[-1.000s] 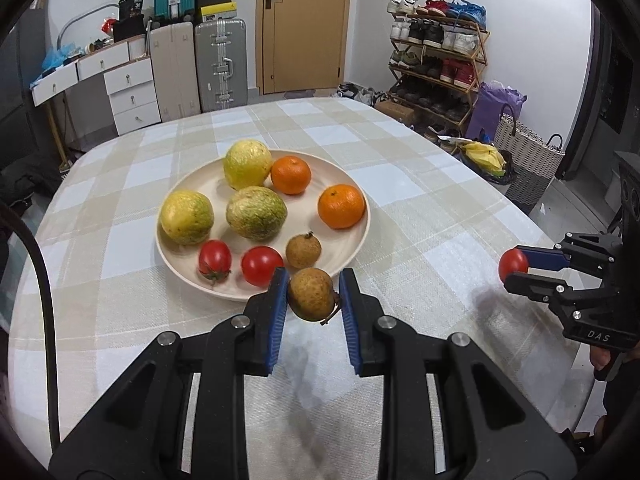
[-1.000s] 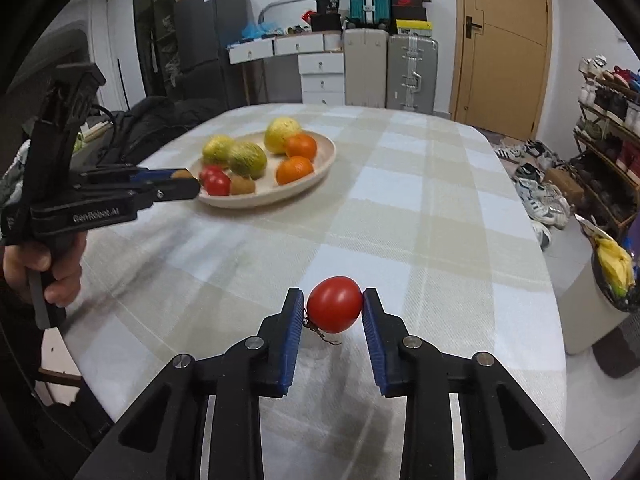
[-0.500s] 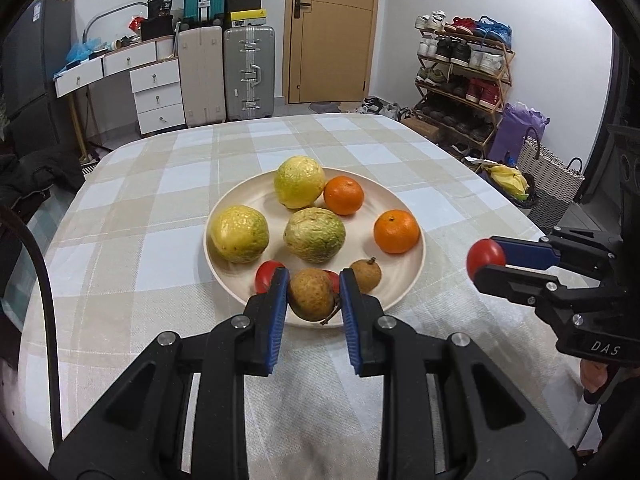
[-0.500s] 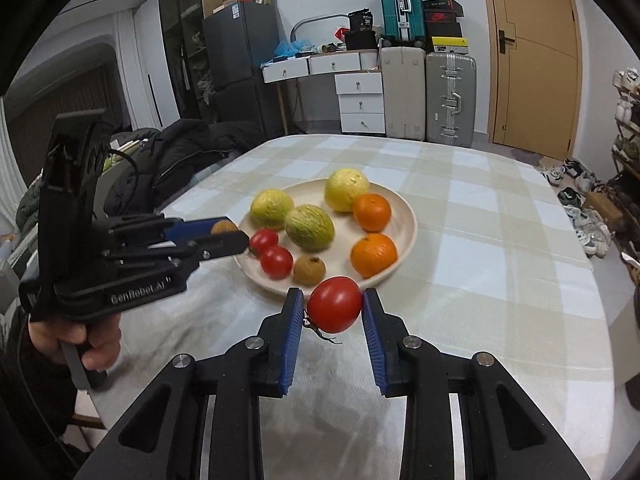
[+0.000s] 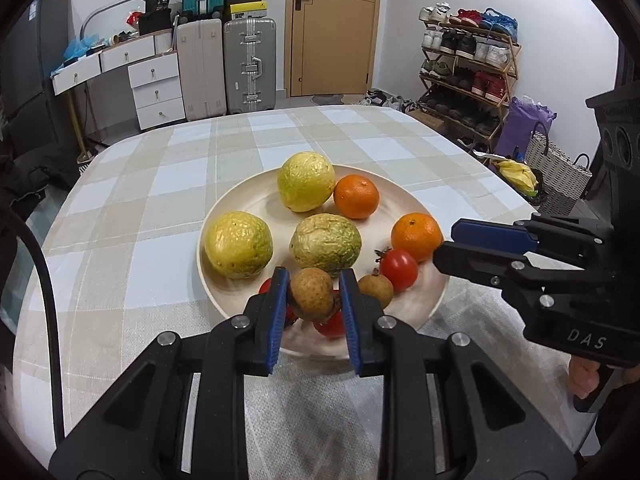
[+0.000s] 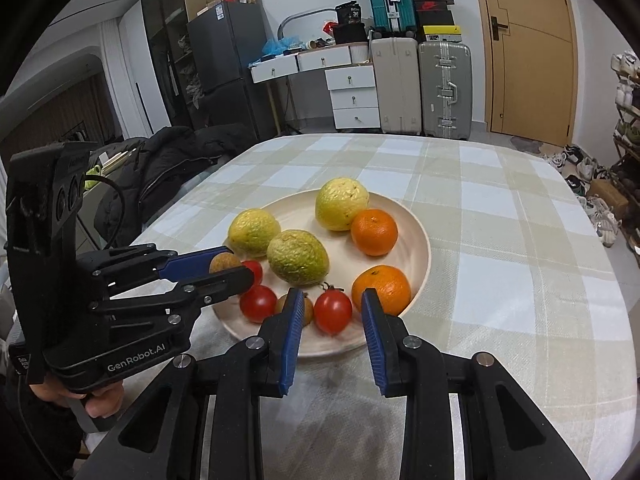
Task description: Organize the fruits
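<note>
A cream plate [image 5: 384,194] [image 6: 416,248] holds three yellow-green fruits, two oranges [image 5: 416,236], tomatoes and a small brown fruit [image 5: 376,290]. My left gripper [image 5: 313,280] [image 6: 236,264] is shut on another brown fruit [image 5: 312,294] [image 6: 224,262], just above the plate's near rim. My right gripper [image 6: 332,292] [image 5: 444,246] reaches over the plate's right side. Its blue pads stand apart. A stemmed red tomato [image 6: 333,311] [image 5: 398,270] lies in the plate just past the fingertips, with a gap on each side. Two more tomatoes [image 6: 258,303] sit partly hidden behind the left gripper.
The plate rests on a table with a beige and white checked cloth [image 6: 500,208]. A dark coat [image 6: 172,160] lies by the table's left edge. Suitcases [image 5: 248,64], a white drawer unit, a door and a shoe rack [image 5: 468,68] stand beyond the far end.
Both grippers have closed in on the plate. The tomato that sat between the right pads now lies in the plate beyond them. The left gripper still carries the brown fruit.
</note>
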The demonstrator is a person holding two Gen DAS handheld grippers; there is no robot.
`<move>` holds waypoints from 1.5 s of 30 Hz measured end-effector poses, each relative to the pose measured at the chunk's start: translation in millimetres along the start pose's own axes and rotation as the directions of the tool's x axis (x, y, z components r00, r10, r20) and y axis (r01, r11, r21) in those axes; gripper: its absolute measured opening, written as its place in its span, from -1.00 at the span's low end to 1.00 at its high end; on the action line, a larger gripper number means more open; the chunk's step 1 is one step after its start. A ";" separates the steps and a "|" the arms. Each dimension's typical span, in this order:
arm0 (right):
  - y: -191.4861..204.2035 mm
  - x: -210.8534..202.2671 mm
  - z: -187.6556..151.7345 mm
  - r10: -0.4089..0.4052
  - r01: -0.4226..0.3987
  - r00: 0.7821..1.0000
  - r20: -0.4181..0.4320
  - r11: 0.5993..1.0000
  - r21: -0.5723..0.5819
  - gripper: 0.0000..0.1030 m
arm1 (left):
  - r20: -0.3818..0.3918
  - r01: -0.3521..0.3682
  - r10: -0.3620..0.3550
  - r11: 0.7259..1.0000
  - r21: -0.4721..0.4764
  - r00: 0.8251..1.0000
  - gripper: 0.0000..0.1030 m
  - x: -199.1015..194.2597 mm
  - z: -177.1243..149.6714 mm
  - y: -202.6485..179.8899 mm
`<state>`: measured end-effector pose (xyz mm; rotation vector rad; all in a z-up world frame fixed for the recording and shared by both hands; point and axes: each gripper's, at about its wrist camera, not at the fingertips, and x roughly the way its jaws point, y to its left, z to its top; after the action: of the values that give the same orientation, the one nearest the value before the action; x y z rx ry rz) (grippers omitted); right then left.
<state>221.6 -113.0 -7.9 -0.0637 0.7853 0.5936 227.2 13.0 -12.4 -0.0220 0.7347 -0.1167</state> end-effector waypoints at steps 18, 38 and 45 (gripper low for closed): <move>1.2 -2.3 -9.1 -0.022 0.023 1.000 0.007 0.999 -0.030 -0.39 | 0.005 -0.061 0.061 0.996 0.064 0.998 0.00 15.3 0.4 -8.8; -7.4 -46.6 -29.0 -0.031 0.031 0.979 0.202 1.000 0.002 1.00 | 0.260 -0.063 0.072 0.997 -0.044 0.963 0.99 -73.6 -31.1 10.2; -1.2 -54.3 -30.0 0.013 -0.008 0.964 0.267 1.000 -0.020 1.00 | 0.302 -0.061 0.076 0.996 -0.058 0.950 0.99 -84.1 -36.9 11.7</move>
<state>172.7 -148.1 7.5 0.0035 0.5185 0.6048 141.8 35.0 15.6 -0.0588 0.4290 -0.0279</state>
